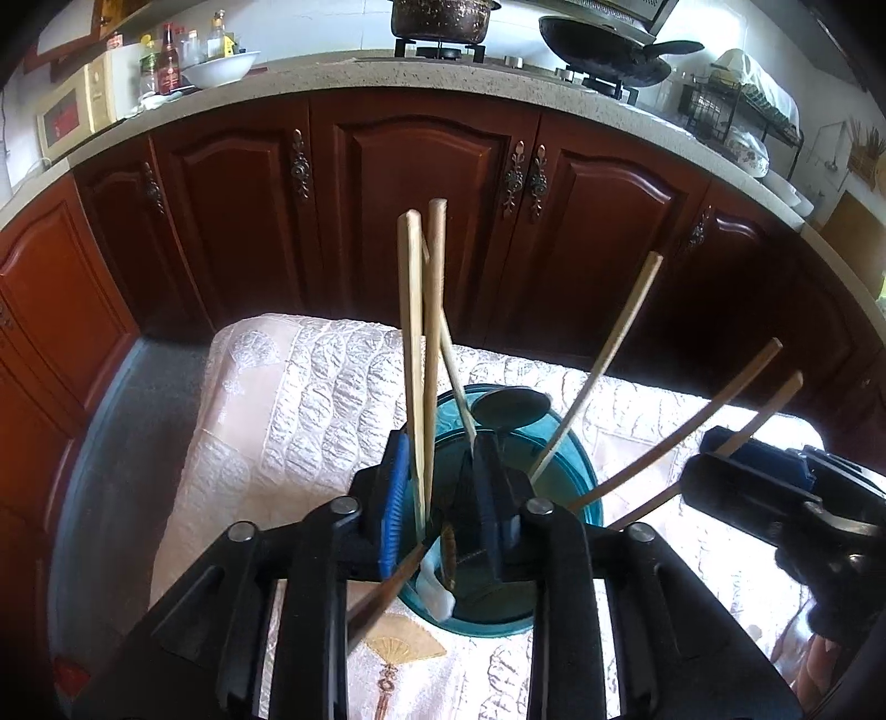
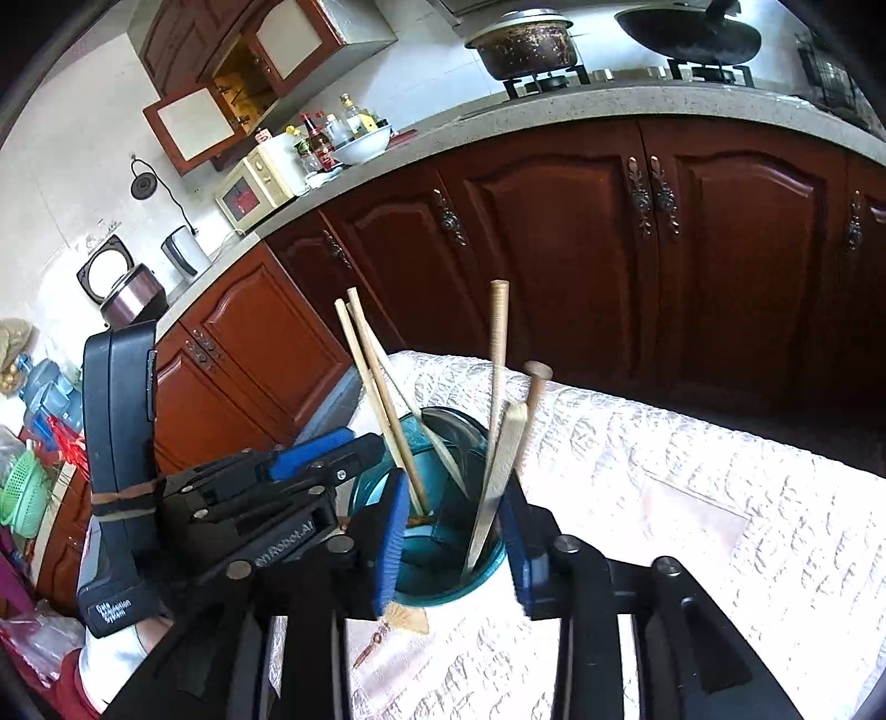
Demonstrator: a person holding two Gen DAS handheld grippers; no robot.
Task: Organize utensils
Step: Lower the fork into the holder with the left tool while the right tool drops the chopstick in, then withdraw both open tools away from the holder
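Observation:
A teal cup [image 1: 581, 482] stands on a white quilted cloth [image 1: 310, 410] and holds several wooden chopsticks [image 1: 412, 354] and a dark round spoon [image 1: 509, 407]. My left gripper [image 1: 443, 493] hovers over the cup's mouth, jaws apart, with chopsticks passing between them. It also shows at the left in the right wrist view [image 2: 332, 448]. My right gripper [image 2: 451, 531] is open around the same cup [image 2: 482, 570], chopsticks [image 2: 498, 354] rising between its pads. It appears at the right in the left wrist view [image 1: 747, 454].
Dark red kitchen cabinets [image 1: 421, 205] stand close behind the table. A stone counter [image 1: 332, 72] above carries a pot [image 1: 443, 19], a wok [image 1: 609, 47], a white bowl and bottles. A fan motif [image 1: 404, 648] is stitched on the cloth's near side.

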